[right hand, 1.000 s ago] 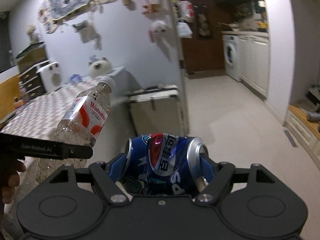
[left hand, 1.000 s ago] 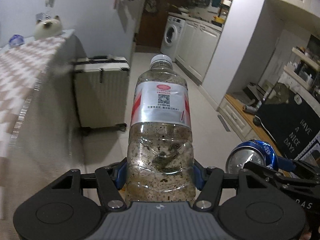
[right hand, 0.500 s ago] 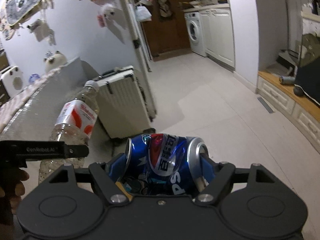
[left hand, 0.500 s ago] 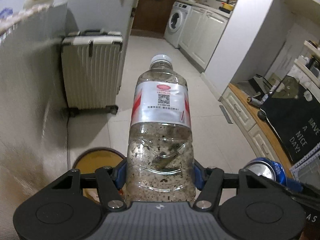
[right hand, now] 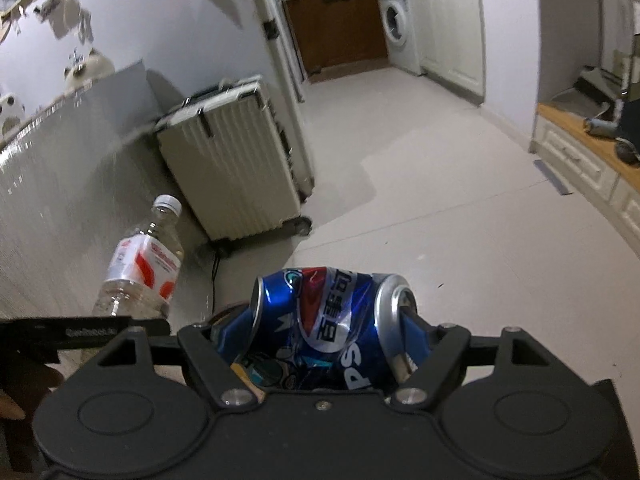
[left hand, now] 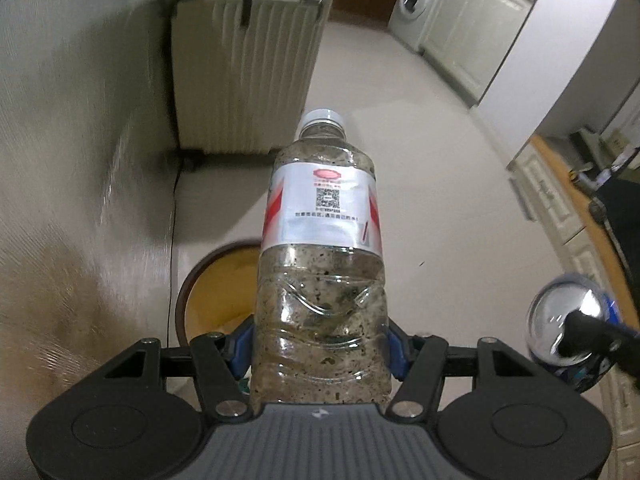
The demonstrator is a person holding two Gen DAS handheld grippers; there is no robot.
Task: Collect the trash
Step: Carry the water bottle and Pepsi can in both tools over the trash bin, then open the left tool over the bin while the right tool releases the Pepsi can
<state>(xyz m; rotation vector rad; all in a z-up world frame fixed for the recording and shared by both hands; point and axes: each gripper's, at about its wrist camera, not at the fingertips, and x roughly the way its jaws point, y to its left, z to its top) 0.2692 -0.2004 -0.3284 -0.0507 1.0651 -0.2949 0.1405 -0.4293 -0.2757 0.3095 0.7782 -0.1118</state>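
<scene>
My left gripper [left hand: 320, 344] is shut on a clear plastic bottle [left hand: 322, 256] with a white cap, a red-and-white label and dirty specks inside. Below and behind the bottle, on the floor, stands a round bin [left hand: 216, 292] with a brown rim and a yellow inside. My right gripper [right hand: 328, 336] is shut on a dented blue soda can [right hand: 328, 320] lying sideways between the pads. The can [left hand: 568, 320] also shows at the right edge of the left wrist view, and the bottle [right hand: 140, 268] at the left of the right wrist view. Only a sliver of the bin's rim [right hand: 224, 312] shows behind the can.
A cream ribbed suitcase [right hand: 236, 160] stands on the floor by a hanging tablecloth [left hand: 72, 160]. A thin cable [left hand: 173, 208] runs down beside the cloth. Light floor tiles [right hand: 440, 200] stretch toward a washing machine [right hand: 396, 28] and white cabinets. A low wooden-topped cabinet [right hand: 584, 148] lines the right.
Both grippers have come down and tilted toward the floor with the bottle and the can still held. The tabletop has left the view and the bin has come into sight under the bottle.
</scene>
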